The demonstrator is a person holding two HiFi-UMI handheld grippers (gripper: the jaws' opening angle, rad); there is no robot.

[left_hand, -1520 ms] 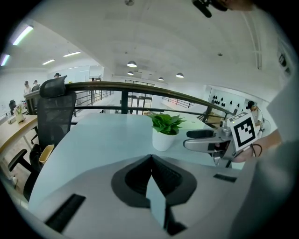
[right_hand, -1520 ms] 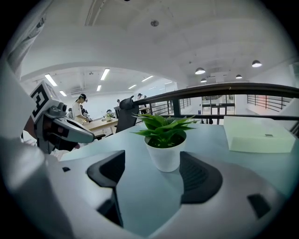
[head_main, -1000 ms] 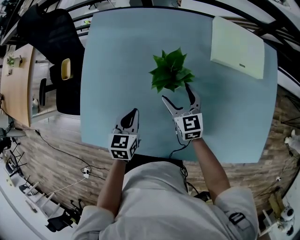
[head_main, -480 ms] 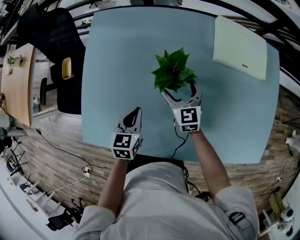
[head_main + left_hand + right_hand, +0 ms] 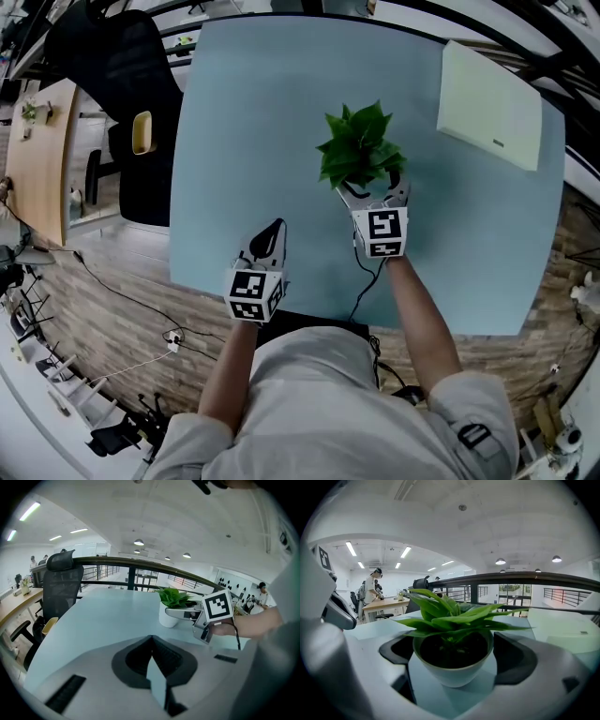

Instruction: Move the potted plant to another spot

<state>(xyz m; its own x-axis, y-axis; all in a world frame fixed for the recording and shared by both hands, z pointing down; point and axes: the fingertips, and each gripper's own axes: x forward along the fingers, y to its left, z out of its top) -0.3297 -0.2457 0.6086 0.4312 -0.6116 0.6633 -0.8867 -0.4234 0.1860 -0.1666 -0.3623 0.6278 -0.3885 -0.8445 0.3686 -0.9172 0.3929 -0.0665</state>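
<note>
Right gripper (image 5: 372, 184) reaches forward over the pale blue table (image 5: 253, 112). Its jaws have just been opening and stand wide apart, one on either side of the potted plant (image 5: 452, 670). The white pot sits squarely between them, upright on the table top, with a sliver of table showing between the pot wall and each dark pad (image 5: 518, 658); neither pad appears to press on it. Green leaves spread over the pot rim and above both jaws. Left gripper (image 5: 273, 228) sits to the left of the right one and closer to the person, near the table's front edge, pointing down at bare table. Its jaws are together, tips meeting, nothing between them. From the left gripper's camera the pot stands ahead and to the right, the right gripper's near jaw running alongside the pot. A flat pale pad (image 5: 489, 105) lies ahead and to the right of the right gripper, well apart from the plant. A black office chair (image 5: 131, 66) stands off the table, ahead and left of the left gripper.
</note>
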